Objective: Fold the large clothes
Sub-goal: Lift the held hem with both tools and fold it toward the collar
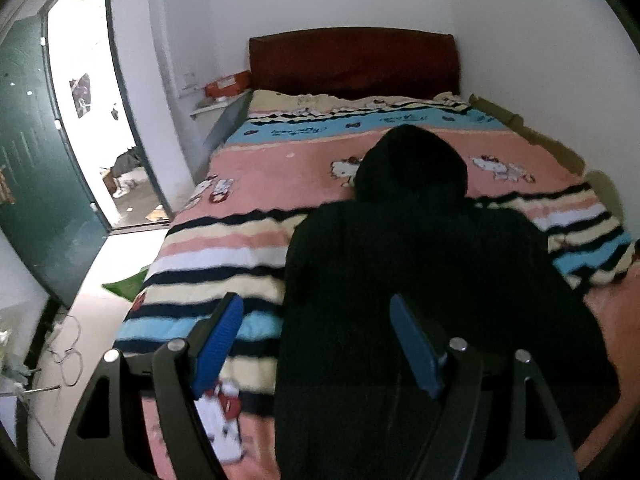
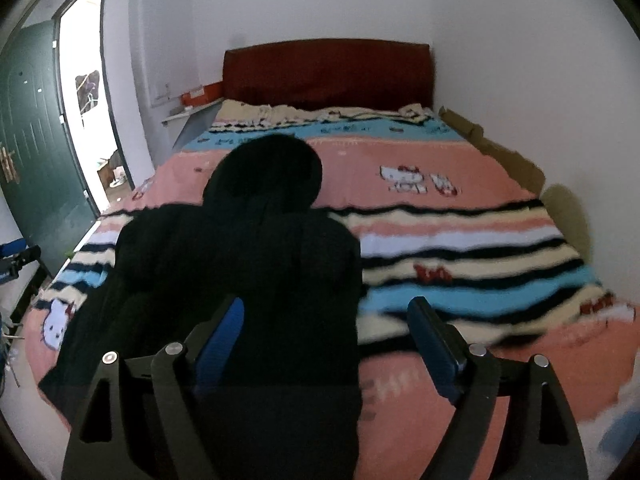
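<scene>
Black hoodie [image 1: 420,272] flat on bed [image 1: 248,176]; both claws agape, above hem.

A home bedroom. A wide bed [image 2: 460,184] fills most of the room, covered by a pink, blue, cream and black striped blanket printed with cartoon cats [image 1: 256,240], with a dark red padded headboard [image 1: 354,62] set against plain white walls [image 2: 500,40]. Beside the headboard, a small white wall shelf [image 1: 208,108] carries an orange box [image 1: 228,83]. To the left, a dark green metal door [image 1: 36,152] stands open onto a bright, cluttered area outside.
</scene>
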A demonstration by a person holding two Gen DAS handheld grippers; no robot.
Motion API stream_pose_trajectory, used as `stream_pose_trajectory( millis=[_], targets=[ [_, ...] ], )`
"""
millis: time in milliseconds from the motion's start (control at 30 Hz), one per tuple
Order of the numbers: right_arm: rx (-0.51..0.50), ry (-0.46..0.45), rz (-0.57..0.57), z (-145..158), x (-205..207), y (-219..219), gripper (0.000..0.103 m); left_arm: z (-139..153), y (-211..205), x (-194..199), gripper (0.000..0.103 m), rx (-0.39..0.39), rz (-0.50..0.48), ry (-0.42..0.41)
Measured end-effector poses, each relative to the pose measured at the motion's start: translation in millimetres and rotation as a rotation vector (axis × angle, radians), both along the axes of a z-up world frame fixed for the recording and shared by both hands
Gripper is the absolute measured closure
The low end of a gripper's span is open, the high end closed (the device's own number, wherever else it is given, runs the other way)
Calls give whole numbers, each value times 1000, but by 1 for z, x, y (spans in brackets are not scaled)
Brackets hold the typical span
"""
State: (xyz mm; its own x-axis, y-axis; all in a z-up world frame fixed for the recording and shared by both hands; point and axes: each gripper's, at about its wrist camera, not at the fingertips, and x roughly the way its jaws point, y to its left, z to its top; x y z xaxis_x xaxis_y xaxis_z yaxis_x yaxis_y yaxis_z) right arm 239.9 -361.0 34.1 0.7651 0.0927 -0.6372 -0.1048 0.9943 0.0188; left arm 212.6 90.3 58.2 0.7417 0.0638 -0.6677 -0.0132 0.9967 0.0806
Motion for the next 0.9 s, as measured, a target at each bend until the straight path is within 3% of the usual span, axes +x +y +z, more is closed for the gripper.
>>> stream_pose_trajectory(
  millis=[233,433,633,900],
  targets=[
    [3,-11,13,20,105,1,18,10,-1,123,28,-78,-78,16],
    [-20,30,28,7,216,9,17,1,-28,245,28,-95,-163,43],
    [12,67,37,-23,332,17,17,-34,-69,367,28,-100,-209,91],
    [10,97,23,-85,447,35,17,-99,-108,478,28,-73,-190,140]
  ],
)
